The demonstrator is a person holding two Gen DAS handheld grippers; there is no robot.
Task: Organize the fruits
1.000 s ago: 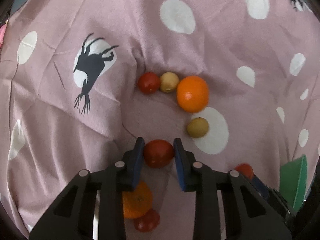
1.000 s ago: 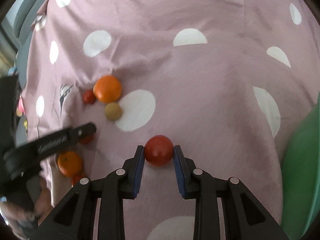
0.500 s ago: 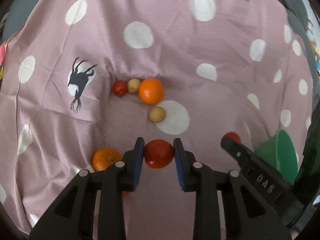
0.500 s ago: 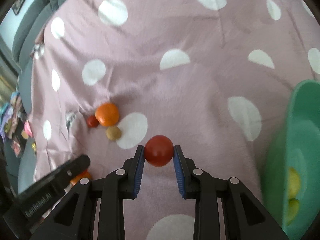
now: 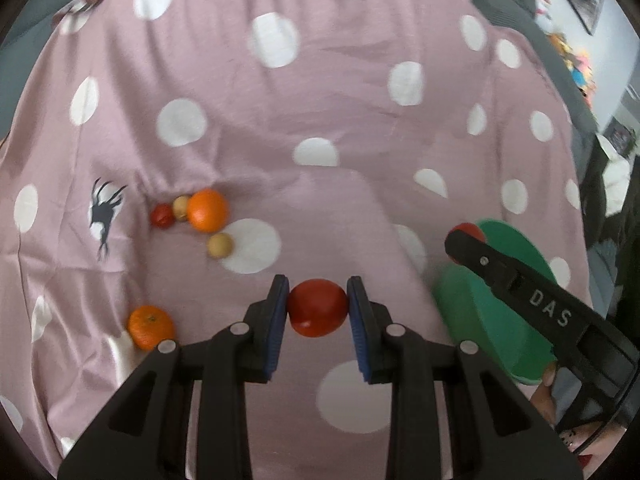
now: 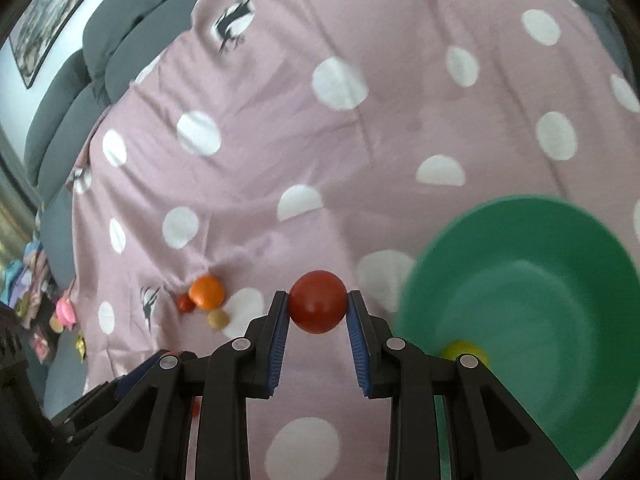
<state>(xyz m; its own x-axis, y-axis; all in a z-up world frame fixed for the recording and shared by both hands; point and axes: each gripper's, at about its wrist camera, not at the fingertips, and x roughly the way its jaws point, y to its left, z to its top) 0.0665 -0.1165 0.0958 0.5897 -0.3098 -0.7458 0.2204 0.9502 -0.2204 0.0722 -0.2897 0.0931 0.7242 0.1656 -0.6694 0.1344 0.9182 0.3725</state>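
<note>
Left gripper (image 5: 318, 312): fingers narrow, clamped on a red tomato (image 5: 317, 307), held above the pink polka-dot cloth (image 5: 340, 92). Right gripper (image 6: 317, 307): same condition, blue pads pressed to both sides of a second red tomato (image 6: 317, 306), held just left of the green bowl (image 6: 560, 264) rim.

Bowl interior: one yellow fruit (image 6: 464, 350) at bottom, partly hidden behind the right gripper's finger.

Loose fruit on cloth, left wrist view: large orange (image 5: 207, 210) touching a small tan fruit (image 5: 181, 207), w/ a small red tomato (image 5: 162, 215) beside that; another tan fruit (image 5: 219, 245) just below the orange. A second orange (image 5: 151, 327) lies apart, near the cloth's left-lower area.

Right gripper body visible in left view, marked "DAS", over the bowl.

Background: grey sofa cushions (image 6: 80, 80), framed picture on wall (image 6: 44, 28).
</note>
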